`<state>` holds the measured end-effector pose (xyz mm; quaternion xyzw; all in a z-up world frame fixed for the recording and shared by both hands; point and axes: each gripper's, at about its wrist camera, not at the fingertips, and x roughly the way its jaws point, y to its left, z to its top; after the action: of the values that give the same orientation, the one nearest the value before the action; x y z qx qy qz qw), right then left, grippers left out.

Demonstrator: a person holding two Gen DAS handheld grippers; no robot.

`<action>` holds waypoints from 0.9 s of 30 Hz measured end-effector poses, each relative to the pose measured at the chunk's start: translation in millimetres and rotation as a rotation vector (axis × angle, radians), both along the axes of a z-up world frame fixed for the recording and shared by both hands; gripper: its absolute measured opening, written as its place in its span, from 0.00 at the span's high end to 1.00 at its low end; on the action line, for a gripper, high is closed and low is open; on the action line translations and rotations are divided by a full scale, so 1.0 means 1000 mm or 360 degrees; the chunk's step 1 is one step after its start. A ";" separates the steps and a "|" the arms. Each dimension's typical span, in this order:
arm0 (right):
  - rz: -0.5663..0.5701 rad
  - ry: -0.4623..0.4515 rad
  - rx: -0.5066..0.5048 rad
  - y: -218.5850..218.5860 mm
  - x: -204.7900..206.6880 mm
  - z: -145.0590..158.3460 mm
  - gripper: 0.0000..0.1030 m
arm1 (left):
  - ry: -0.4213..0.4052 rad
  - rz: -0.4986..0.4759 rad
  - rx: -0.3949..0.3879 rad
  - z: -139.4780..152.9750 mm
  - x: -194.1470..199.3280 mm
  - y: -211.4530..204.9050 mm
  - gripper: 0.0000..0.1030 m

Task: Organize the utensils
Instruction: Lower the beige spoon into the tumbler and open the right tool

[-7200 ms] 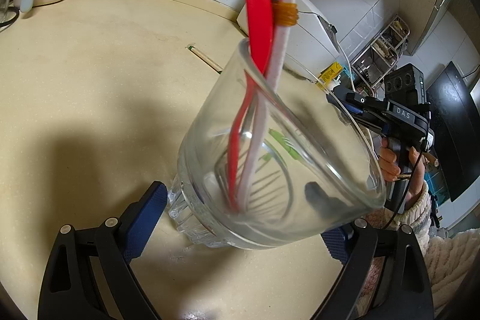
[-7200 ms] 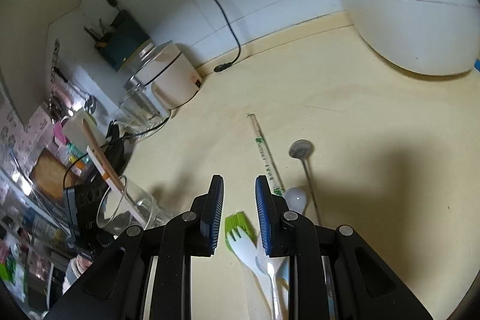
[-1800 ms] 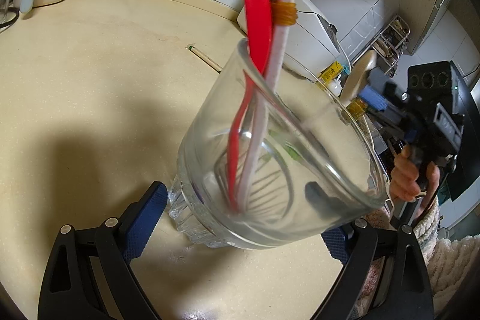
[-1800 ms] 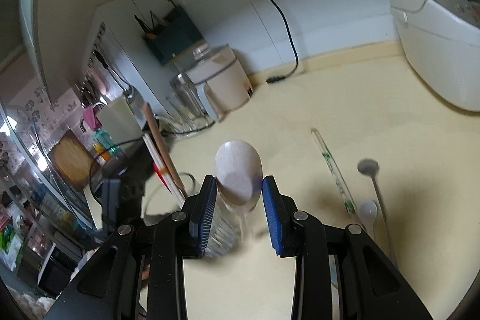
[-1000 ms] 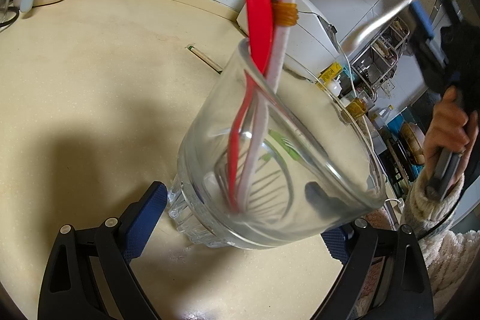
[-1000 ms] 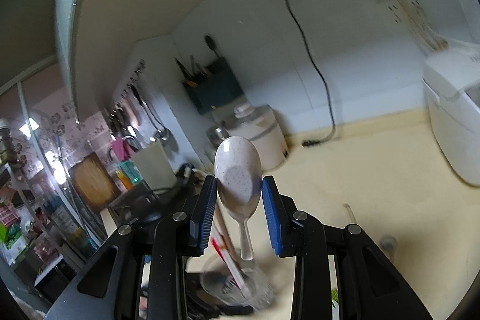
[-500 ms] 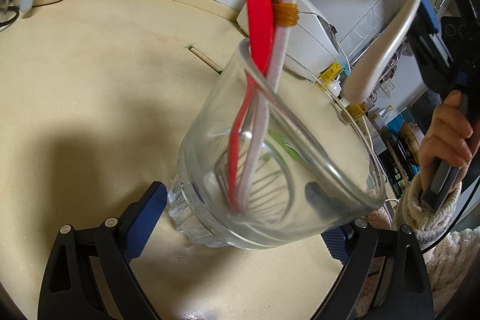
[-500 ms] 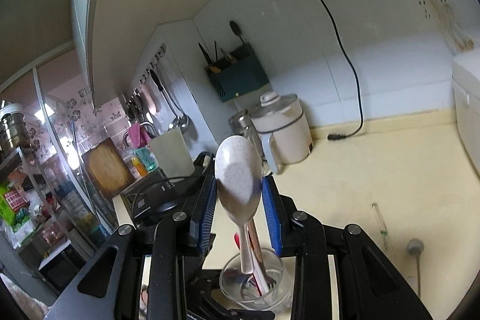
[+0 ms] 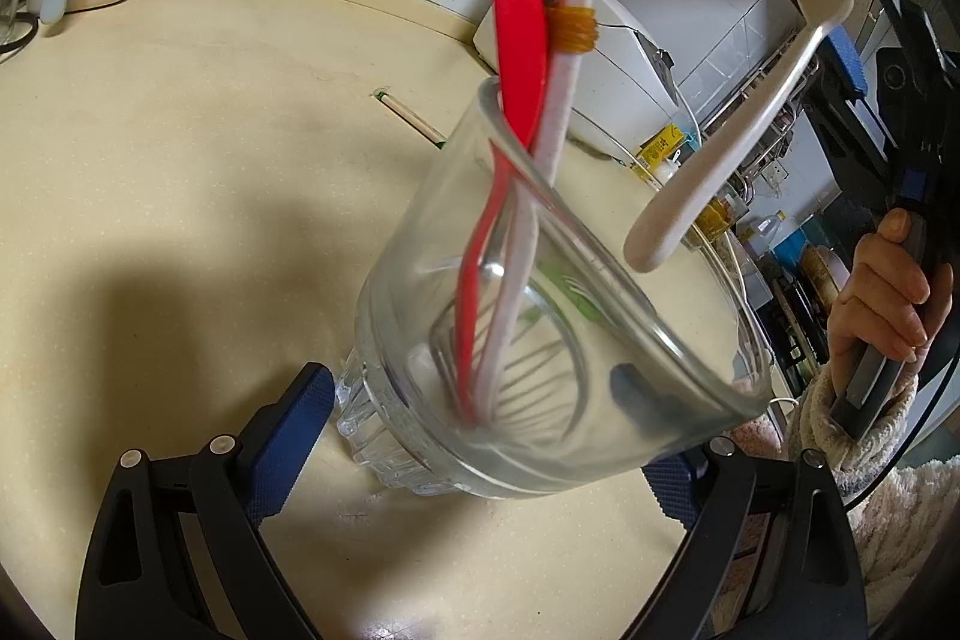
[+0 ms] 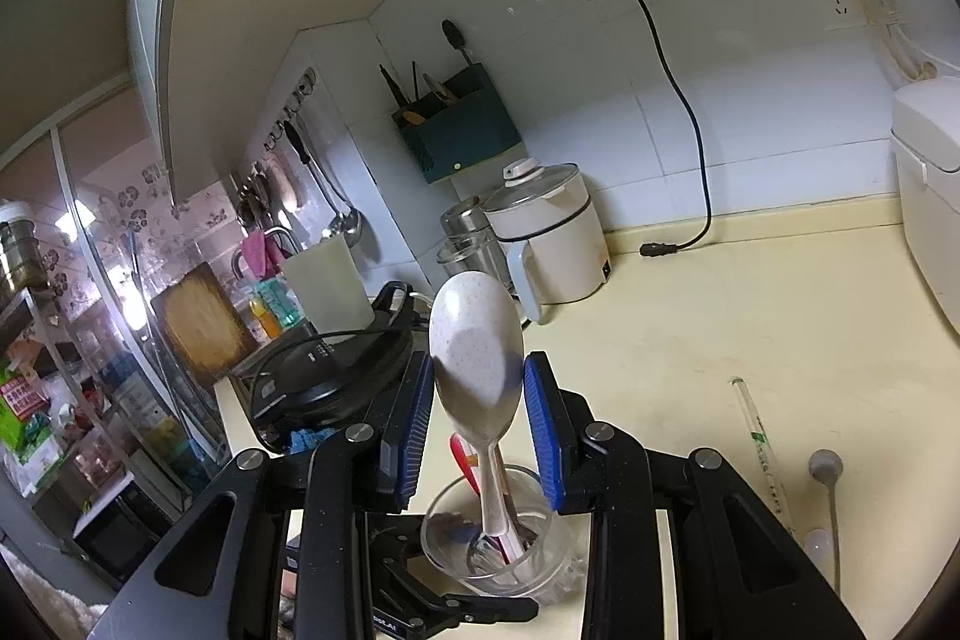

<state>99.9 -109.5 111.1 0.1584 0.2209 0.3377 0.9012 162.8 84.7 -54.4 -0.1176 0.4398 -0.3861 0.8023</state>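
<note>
A cream kitchen counter [image 9: 180, 172] runs back to a white tiled wall. On it stands a clear glass [image 9: 516, 340], clamped low between the blue pads of the left gripper [image 9: 480, 436]; a red utensil [image 9: 519, 16] and a banded pale stick [image 9: 570, 40] lean inside. The right gripper [image 10: 480, 424] is clamped on the bowl of a speckled white spoon [image 10: 477, 346], its handle tip hanging just above the glass rim, between the tongs' fingers
</note>
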 end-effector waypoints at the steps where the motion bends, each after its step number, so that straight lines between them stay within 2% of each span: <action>1: -0.0005 -0.0001 -0.0024 0.002 0.000 0.000 0.70 | 0.0000 0.0000 0.0000 0.000 0.000 0.000 0.07; 10: -0.0021 -0.0002 -0.0184 0.016 -0.001 -0.008 0.70 | 0.0000 0.0000 0.0000 0.000 0.000 0.000 0.07; 27: -0.0023 0.0072 -0.0195 0.018 0.003 -0.019 0.70 | 0.0000 0.0001 -0.0002 0.000 0.000 0.000 0.07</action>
<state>102.9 -91.8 91.7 0.1119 0.2603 0.3134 0.9064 163.2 84.4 -54.6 -0.1181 0.4396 -0.3862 0.8022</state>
